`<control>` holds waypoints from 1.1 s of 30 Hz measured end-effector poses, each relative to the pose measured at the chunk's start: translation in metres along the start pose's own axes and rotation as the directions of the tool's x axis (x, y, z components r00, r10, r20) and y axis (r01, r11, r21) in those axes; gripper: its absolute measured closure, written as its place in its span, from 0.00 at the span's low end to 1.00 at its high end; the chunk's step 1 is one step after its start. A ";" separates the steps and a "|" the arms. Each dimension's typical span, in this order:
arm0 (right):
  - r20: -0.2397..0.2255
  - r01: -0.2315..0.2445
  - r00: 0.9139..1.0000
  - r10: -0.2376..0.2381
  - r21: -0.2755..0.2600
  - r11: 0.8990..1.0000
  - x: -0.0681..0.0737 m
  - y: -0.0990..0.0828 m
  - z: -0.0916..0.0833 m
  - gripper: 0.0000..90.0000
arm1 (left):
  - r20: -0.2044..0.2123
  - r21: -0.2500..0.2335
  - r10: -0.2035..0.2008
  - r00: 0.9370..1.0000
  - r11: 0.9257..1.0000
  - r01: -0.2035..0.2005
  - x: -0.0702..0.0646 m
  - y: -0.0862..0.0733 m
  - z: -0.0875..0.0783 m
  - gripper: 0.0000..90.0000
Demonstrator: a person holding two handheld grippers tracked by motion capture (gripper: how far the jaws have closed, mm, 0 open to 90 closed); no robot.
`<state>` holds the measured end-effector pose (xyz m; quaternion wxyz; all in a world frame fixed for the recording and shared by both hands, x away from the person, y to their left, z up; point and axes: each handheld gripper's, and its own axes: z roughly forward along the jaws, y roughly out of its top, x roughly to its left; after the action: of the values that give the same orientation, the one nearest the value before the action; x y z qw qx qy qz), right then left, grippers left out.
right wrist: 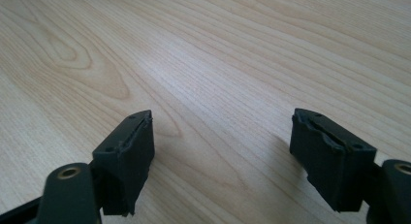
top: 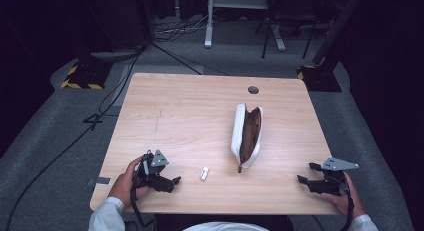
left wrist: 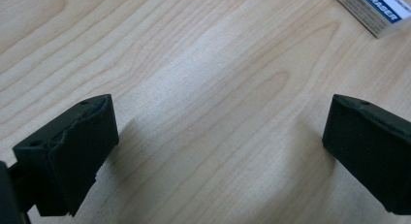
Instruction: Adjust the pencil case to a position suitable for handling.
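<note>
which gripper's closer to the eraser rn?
Left. The left gripper sits just left of the eraser, jaws open toward it. The right gripper is far off, beyond the open pencil case.

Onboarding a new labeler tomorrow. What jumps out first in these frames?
The white pencil case lying unzipped right of the table's centre, its brown lining showing. Next, the small white eraser near the front edge, just left of the case; the left gripper view shows its printed label. Both grippers, left and right, rest open at the front corners, holding nothing.
</note>
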<state>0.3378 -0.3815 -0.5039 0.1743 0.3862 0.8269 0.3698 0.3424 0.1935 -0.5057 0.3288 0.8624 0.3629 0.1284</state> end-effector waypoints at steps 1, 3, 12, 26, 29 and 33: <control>-0.003 0.004 1.000 -0.004 -0.002 1.000 0.000 0.000 0.000 0.30 | 0.000 -0.003 0.000 1.000 1.000 0.000 0.000 0.001 0.001 0.00; -0.006 0.009 1.000 -0.009 -0.006 1.000 0.001 0.000 -0.001 0.32 | 0.020 0.001 0.020 1.000 1.000 -0.020 0.003 0.004 0.003 0.00; -0.042 0.060 0.997 -0.060 -0.010 0.998 0.006 0.001 0.001 0.33 | 0.023 0.000 0.043 0.999 0.999 -0.043 0.002 0.001 0.001 0.01; -0.034 0.030 0.999 -0.030 -0.005 1.000 0.016 0.008 0.009 0.31 | 0.062 -0.002 0.073 0.995 0.997 -0.073 -0.010 -0.006 -0.006 0.02; -0.029 0.029 0.999 -0.029 -0.004 1.000 0.015 0.008 0.009 0.31 | 0.060 -0.009 0.071 0.996 0.997 -0.071 -0.010 -0.002 -0.006 0.06; -0.024 0.022 0.999 -0.022 -0.004 1.000 0.015 0.008 0.008 0.31 | 0.063 -0.036 0.103 0.993 0.994 -0.101 -0.017 0.006 -0.007 0.15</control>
<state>0.3369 -0.3627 -0.5038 0.1690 0.3721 0.8325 0.3740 0.3303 0.1812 -0.4960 0.3475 0.8780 0.3055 0.1228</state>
